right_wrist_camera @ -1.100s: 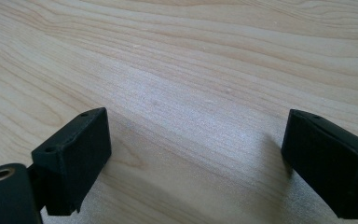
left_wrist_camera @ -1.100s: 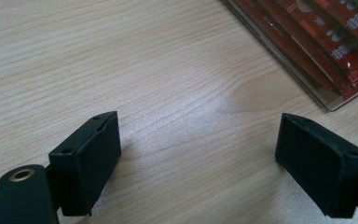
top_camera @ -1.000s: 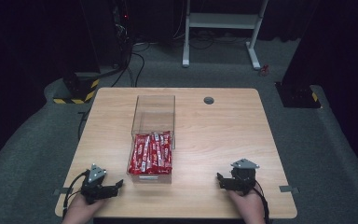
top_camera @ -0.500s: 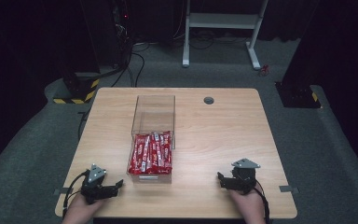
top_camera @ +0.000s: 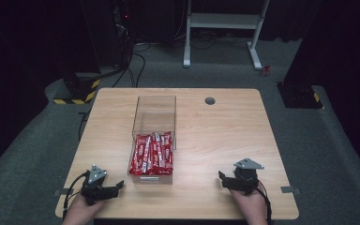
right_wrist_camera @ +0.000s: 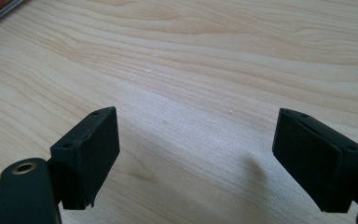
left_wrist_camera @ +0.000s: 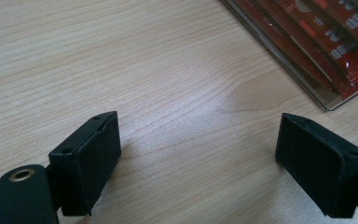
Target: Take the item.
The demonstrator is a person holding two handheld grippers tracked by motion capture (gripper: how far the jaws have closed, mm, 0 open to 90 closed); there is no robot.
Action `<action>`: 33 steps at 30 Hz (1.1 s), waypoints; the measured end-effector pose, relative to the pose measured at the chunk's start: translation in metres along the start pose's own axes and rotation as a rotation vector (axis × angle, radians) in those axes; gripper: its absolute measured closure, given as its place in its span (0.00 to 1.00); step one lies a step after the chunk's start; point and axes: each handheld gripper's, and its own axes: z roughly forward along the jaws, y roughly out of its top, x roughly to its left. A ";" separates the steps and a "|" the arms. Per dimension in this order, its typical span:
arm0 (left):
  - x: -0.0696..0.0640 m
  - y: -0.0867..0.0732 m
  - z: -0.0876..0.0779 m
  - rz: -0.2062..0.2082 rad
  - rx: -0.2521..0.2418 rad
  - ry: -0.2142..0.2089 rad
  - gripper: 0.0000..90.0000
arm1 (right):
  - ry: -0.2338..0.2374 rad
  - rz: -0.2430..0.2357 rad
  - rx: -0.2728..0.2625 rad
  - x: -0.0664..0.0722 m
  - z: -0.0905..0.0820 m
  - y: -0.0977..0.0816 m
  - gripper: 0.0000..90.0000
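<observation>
A clear plastic box (top_camera: 154, 110) stands in the middle of the wooden table (top_camera: 225, 136). Its near half holds several red snack packets (top_camera: 152, 152). My left gripper (top_camera: 118, 185) rests near the front left edge, pointing right toward the box, open with bare wood between its jaws (left_wrist_camera: 198, 154). The box corner (left_wrist_camera: 326, 100) and red packets (left_wrist_camera: 335, 42) lie just beyond it. My right gripper (top_camera: 221, 180) rests near the front right, pointing left, open; its jaws have just been closing slightly, with nothing between them (right_wrist_camera: 196, 154).
A round grommet hole (top_camera: 210, 100) sits at the table's far side. Beyond the table on the dark carpet are a white frame stand (top_camera: 225, 28), cables (top_camera: 131, 65) and a yellow-black striped base (top_camera: 77, 91). Bare wood lies between the box and the right gripper.
</observation>
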 end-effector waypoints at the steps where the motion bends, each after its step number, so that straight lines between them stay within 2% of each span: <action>1: 0.000 0.000 0.000 0.000 0.000 0.000 0.16 | 0.003 0.000 -0.004 0.001 -0.001 0.000 0.17; 4: 0.000 0.000 0.000 0.000 0.000 0.000 0.16 | 0.008 -0.020 -0.020 0.003 -0.001 0.001 0.17; 17: 0.000 0.000 0.000 0.004 0.004 0.000 0.16 | 0.051 -0.036 -0.047 0.020 -0.005 0.007 0.21; 21: 0.001 0.000 0.000 0.005 0.003 -0.002 0.16 | 0.068 -0.063 -0.066 0.027 -0.005 0.010 0.21; 22: 0.001 0.000 0.000 0.005 0.001 -0.002 0.16 | 0.072 -0.082 -0.069 0.029 -0.005 0.012 0.21; 33: 0.001 0.000 0.000 0.010 0.002 0.000 0.16 | 0.087 -0.102 -0.063 0.035 -0.008 0.019 0.23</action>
